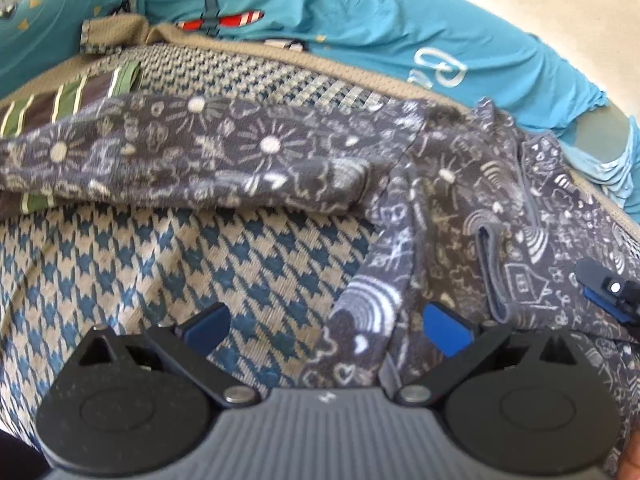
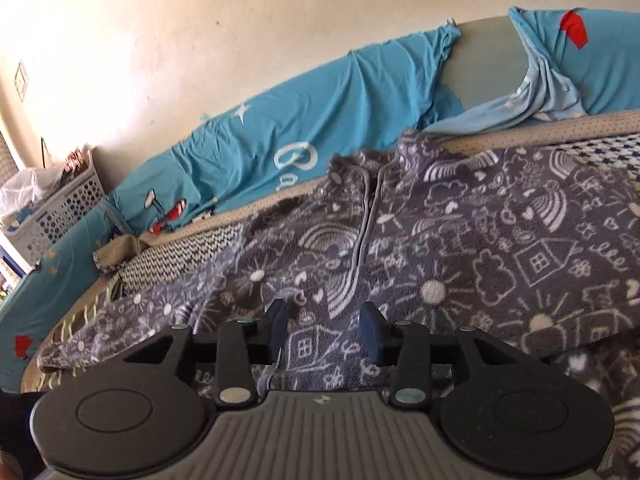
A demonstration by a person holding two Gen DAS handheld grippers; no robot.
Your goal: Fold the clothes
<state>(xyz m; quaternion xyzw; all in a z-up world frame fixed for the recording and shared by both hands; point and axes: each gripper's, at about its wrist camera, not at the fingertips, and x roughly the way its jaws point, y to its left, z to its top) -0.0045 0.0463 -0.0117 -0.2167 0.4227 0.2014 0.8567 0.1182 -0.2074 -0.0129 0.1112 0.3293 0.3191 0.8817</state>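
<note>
A fleecy grey doodle-print zip jacket (image 2: 460,248) is lying spread on the houndstooth-woven bed cover (image 1: 160,272). Left hand-held gripper (image 1: 326,326) is gaping wide; right hand-held gripper (image 2: 324,334) is standing open, empty. Only the right view is showing a perforated basket (image 2: 60,210).

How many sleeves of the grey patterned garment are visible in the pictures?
1. A sleeve of the grey patterned garment stretches out to the left across the houndstooth cover. The other sleeve is not clearly visible and may be hidden or out of frame.
</note>
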